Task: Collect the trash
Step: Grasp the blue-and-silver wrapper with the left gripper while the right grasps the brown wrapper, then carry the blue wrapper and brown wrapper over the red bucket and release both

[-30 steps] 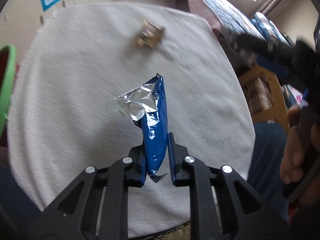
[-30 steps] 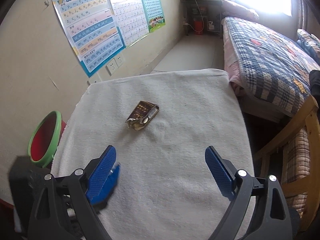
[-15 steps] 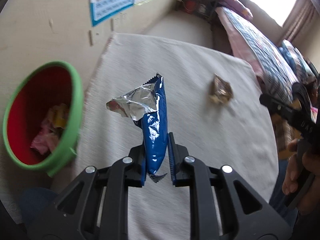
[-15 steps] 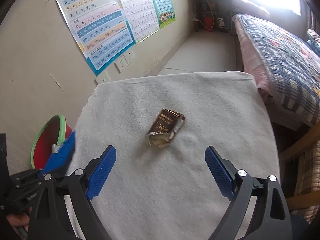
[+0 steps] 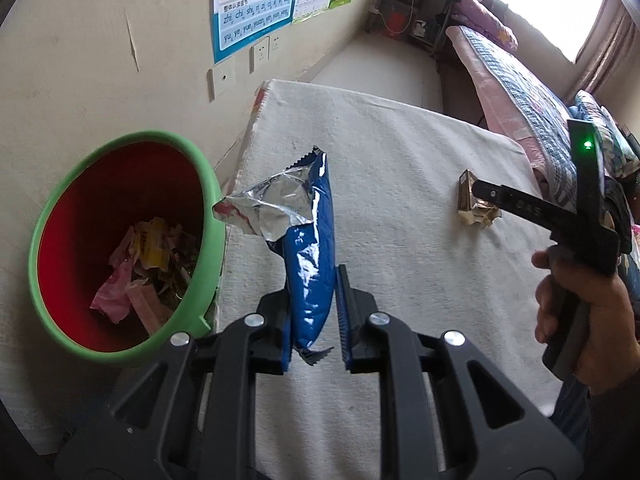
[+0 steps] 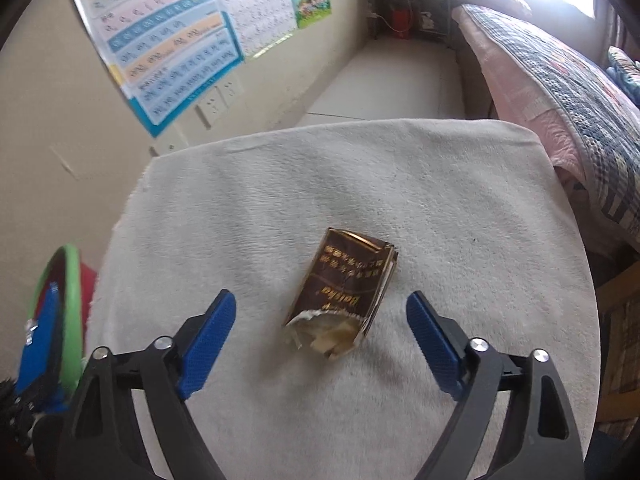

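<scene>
My left gripper (image 5: 314, 318) is shut on a blue snack wrapper (image 5: 310, 256) with torn silver foil at its top, held upright just right of the bin. The bin (image 5: 188, 320) is red inside with a green rim and holds several scraps of trash. A crumpled brown packet (image 6: 346, 300) with gold print lies on the white towel (image 6: 460, 220). My right gripper (image 6: 322, 326) hovers over it, jaws closing; the packet sits between the blue pads (image 6: 208, 332) without touching them. In the left wrist view the right gripper's finger (image 5: 516, 202) covers part of the packet (image 5: 468, 202).
The towel-covered table (image 5: 400, 160) stands against a beige wall with posters (image 6: 168, 52) and sockets. A bed with a checked quilt (image 6: 560, 80) runs along the right. A wooden chair (image 6: 620, 320) stands at the table's right edge. The bin (image 6: 74, 288) shows at the far left.
My left gripper has swung left with the blue wrapper until the bin came beside it. My right gripper has dropped toward the brown packet, and its jaws have narrowed a little.
</scene>
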`<state>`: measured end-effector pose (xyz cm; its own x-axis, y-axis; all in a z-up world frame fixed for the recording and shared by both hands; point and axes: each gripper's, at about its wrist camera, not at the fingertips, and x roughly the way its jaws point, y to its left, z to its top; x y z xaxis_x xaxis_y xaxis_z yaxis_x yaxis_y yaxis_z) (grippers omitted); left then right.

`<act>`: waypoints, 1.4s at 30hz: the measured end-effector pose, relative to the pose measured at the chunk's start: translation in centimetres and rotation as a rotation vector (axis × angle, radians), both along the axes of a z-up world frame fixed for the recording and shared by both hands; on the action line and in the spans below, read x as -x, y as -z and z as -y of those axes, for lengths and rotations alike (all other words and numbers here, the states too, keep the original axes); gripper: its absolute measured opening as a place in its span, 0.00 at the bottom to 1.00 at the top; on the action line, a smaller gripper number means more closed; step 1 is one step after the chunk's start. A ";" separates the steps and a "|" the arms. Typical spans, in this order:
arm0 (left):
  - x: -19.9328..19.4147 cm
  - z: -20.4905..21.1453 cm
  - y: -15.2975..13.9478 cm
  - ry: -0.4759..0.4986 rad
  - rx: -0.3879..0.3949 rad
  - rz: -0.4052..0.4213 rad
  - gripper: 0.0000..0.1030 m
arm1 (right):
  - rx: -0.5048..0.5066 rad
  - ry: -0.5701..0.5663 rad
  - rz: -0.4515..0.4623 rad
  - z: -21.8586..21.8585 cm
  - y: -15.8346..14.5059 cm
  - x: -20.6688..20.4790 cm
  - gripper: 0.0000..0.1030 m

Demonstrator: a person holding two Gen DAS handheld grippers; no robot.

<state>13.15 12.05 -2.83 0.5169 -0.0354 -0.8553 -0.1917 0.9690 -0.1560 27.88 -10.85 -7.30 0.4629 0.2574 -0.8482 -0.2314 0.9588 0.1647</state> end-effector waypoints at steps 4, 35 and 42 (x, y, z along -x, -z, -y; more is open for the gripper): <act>-0.1 0.0 0.4 0.001 0.009 -0.006 0.16 | 0.058 0.005 -0.018 -0.6 1.4 -1.1 0.67; 2.0 3.7 -0.9 0.064 0.041 0.040 0.17 | 0.087 -0.124 0.045 1.5 -3.4 8.9 0.49; 3.0 4.7 -1.6 0.077 0.035 0.052 0.16 | 0.065 -0.135 0.067 2.2 -5.1 11.5 0.49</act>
